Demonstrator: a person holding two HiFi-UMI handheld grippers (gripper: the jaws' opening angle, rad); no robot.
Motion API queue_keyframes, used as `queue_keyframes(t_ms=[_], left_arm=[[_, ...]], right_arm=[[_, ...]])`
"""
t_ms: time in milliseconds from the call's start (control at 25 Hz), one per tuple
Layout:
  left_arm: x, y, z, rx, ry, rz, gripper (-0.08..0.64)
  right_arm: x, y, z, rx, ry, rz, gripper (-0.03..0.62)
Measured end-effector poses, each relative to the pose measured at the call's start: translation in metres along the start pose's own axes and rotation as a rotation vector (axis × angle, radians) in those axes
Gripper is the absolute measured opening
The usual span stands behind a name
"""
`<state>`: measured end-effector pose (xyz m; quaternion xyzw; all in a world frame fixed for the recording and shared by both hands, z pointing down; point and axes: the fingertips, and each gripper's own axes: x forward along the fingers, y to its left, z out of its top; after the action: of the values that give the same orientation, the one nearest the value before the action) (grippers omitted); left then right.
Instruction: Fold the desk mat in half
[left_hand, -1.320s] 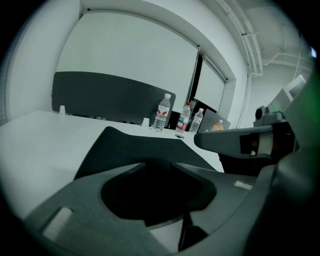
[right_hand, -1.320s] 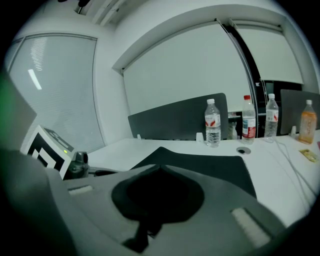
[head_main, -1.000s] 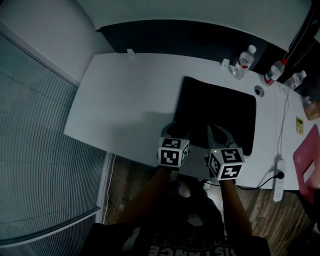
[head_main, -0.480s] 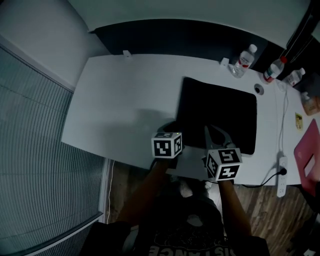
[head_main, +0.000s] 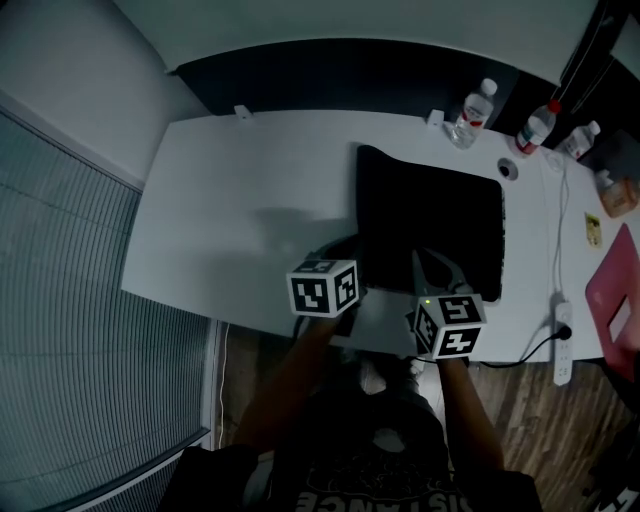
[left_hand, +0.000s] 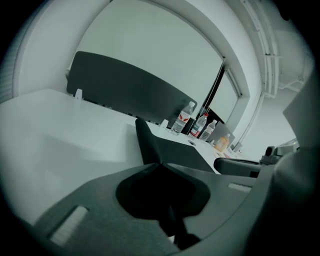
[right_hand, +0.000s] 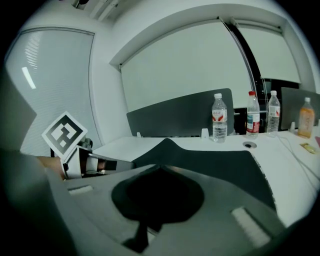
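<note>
A: White desk (head_main: 250, 190) in a dim room, with a dark divider panel (head_main: 350, 70) along the far edge. Where's the desk mat?

B: The desk mat (head_main: 430, 215) lies on the right half of the desk, black, with its near edge at the desk's front, by the person.

A: And the claws?

B: The left gripper (left_hand: 160, 165) has its jaws pinched together on the mat's near edge, close to the left corner. The right gripper (right_hand: 159, 169) is clamped the same way on that edge, further right. The two are near each other but apart.

A: Is the mat flat?

B: Not quite. In the left gripper view its left side rises off the desk in a ridge. The rest looks flat.

A: Anything else on the desk?

B: Three water bottles (head_main: 470, 105) stand upright at the far right, well clear of the mat, and a power strip (head_main: 560, 345) lies at the near right edge
</note>
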<state>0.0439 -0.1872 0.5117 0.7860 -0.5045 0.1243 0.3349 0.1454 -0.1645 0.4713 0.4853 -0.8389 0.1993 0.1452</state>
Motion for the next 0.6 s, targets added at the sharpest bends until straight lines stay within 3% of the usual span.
queue_keyframes(t_ms=[600], left_arm=[[0.03, -0.129, 0.017, 0.134, -0.034, -0.163, 0.02]], right_arm=[[-0.06, -0.079, -0.001, 0.035, -0.051, -0.094, 0.002]])
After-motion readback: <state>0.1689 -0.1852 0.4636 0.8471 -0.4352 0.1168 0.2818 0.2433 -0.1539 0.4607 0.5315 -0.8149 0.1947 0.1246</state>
